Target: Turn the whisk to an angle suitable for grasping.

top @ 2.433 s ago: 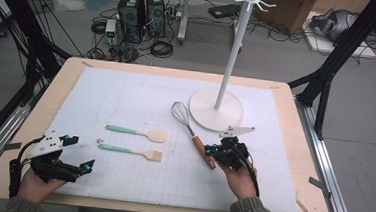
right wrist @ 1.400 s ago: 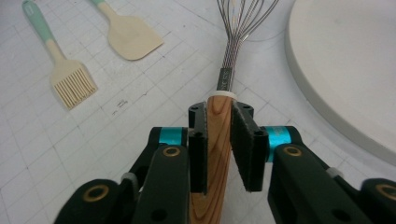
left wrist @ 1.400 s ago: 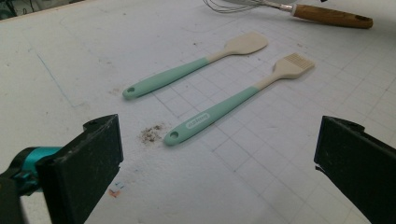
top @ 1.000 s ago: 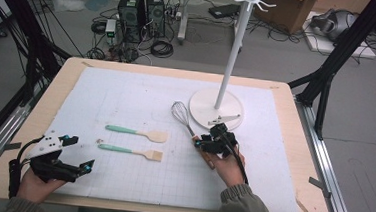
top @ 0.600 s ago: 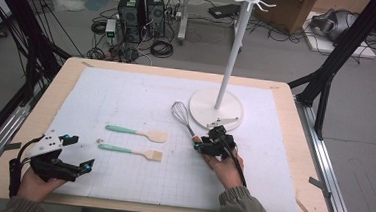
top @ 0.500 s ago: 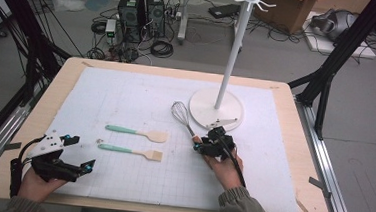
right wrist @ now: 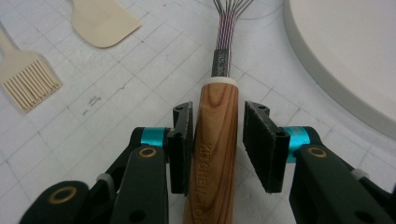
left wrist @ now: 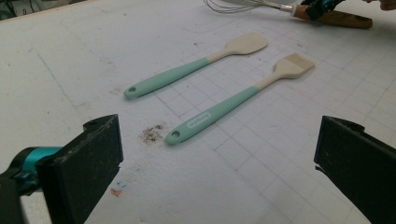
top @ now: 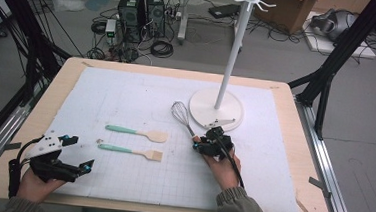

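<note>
A whisk with a wooden handle lies on the white mat, its wire head pointing at the stand base. My right gripper sits low over the handle's end. In the right gripper view the right gripper straddles the handle: the left pad is against the wood, the right pad a sliver away. Its jaws have just been closing around the handle. My left gripper rests open near the front left corner, nothing between its jaws.
A mint-handled spatula and a mint-handled brush lie side by side mid-mat. A white hook stand's pole rises from its round base just behind the whisk. The mat covers a wooden table.
My right gripper has moved left and forward from the mat's front onto the whisk handle, then settled there. The left gripper and the utensils have stayed put.
</note>
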Action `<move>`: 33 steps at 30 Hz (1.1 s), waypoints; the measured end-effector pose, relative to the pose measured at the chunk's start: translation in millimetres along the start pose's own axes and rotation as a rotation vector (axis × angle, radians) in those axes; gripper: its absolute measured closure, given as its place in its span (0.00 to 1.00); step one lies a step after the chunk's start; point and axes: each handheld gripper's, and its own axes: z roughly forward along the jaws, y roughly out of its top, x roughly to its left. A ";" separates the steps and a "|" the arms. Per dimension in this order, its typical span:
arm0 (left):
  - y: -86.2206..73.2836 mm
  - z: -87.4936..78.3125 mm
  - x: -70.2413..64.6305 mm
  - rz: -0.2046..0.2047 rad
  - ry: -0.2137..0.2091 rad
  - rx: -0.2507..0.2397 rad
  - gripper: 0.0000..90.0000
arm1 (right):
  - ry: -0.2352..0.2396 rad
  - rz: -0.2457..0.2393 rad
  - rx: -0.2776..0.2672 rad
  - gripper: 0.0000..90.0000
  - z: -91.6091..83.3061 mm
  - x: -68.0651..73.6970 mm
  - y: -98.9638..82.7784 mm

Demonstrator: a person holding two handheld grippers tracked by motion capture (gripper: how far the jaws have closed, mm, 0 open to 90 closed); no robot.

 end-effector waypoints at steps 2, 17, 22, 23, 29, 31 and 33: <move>0.0 -0.3 0.1 0.002 -0.002 -0.001 0.02 | 0.000 0.003 0.000 0.70 0.6 0.0 -0.1; 1.5 4.6 1.0 0.005 -0.013 -0.001 0.02 | -0.004 0.003 -0.003 0.68 -0.8 2.0 0.2; 1.8 5.8 2.3 0.001 -0.014 -0.003 0.02 | -0.005 0.001 -0.001 0.68 1.2 4.1 -0.3; 1.9 6.1 2.1 0.002 -0.014 -0.002 0.02 | -0.008 -0.008 -0.002 0.68 1.3 4.2 -0.2; 2.5 6.6 0.4 0.007 -0.016 -0.001 0.02 | -0.014 -0.004 -0.007 0.68 -0.3 4.3 0.0; 2.6 6.5 0.7 0.008 -0.014 -0.002 0.02 | -0.018 -0.002 -0.014 0.68 -1.2 3.8 0.1; 2.6 6.3 1.0 0.009 -0.013 0.000 0.02 | -0.017 -0.004 -0.017 0.68 -1.6 2.6 0.1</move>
